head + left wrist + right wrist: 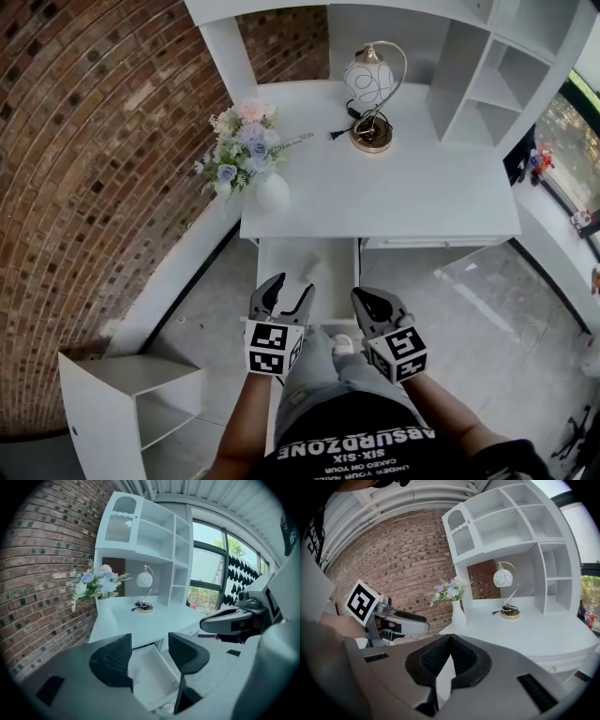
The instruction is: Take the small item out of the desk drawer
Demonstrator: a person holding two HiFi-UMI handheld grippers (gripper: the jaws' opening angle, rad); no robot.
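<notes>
The white desk point(412, 187) has its middle drawer point(281, 262) pulled out toward me. The drawer's white inside point(150, 672) shows between my left jaws, and I make out no item there. My left gripper point(292, 286) point(149, 641) hovers open over the drawer's front end. My right gripper point(361, 296) point(450, 638) is at the drawer's right front corner, shut with nothing seen between its pads. A small pale thing point(343, 345) lies below the drawer front between the grippers; I cannot tell what it is.
A vase of flowers point(248, 155) stands at the desk's left edge, and a lamp point(373, 94) with its cord stands at the back. White shelves point(487, 84) rise on the right. A brick wall point(94, 169) runs along the left. A low white shelf unit point(122, 403) stands at bottom left.
</notes>
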